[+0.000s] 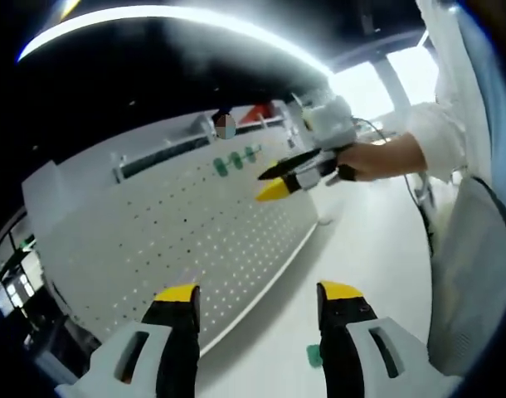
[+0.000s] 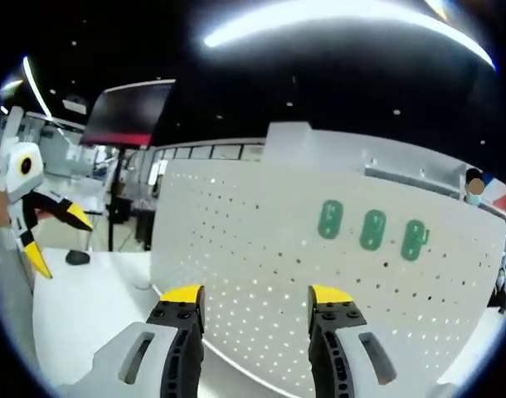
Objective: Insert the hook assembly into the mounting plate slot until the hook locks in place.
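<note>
Risk: both grippers, left (image 1: 257,300) and right (image 2: 256,301), have fingers apart on nothing, so a hurried grab could fumble the hook (image 1: 314,356) on the table (image 1: 361,249) beside the pegboard (image 2: 336,282).

The left gripper view looks forward along its own black, yellow-tipped jaws, from low over the white desk (image 1: 361,249). It faces the upright white perforated pegboard panel (image 1: 153,240) at a slant, so the panel runs away toward the upper right. The other handheld gripper (image 1: 278,178) enters this view from the right, near the panel.

The right gripper view faces the same pegboard panel (image 2: 261,249) more squarely and from close by, with its own jaws rising from the bottom edge.

Both views share the panel and the green oval hook pieces (image 1: 235,159) mounted on it (image 2: 373,228), seen small in the left gripper view and larger in the right gripper view.
</note>
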{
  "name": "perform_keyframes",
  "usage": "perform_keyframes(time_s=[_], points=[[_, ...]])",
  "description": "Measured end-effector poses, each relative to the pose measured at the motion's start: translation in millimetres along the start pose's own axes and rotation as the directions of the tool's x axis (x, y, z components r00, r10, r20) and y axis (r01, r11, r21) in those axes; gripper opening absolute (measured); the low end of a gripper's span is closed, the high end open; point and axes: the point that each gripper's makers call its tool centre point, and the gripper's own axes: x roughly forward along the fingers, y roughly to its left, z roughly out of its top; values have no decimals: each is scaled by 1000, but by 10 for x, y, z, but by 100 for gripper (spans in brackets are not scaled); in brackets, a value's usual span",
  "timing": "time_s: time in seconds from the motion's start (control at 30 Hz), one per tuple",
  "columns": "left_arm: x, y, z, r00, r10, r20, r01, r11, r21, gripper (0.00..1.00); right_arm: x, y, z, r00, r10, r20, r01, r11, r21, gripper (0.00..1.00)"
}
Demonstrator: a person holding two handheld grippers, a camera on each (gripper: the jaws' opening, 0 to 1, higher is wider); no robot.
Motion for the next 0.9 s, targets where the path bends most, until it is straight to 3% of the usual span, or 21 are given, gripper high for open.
perform_keyframes(time_s=[0.23, 0.47, 0.9], points=[[-58, 9, -3, 1000, 13, -6, -13, 1000, -3, 58, 26, 339, -53, 994, 105, -14, -105, 994, -4, 50], [-116, 27, -64, 999, 25, -23, -25, 1000, -7, 58, 27, 691, -181, 976, 214, -47, -215, 976, -25, 50], [-163, 69, -88, 998, 49, -26, -50, 999, -20, 58, -53, 1264, -429, 904, 409, -127, -419, 905, -69, 47]])
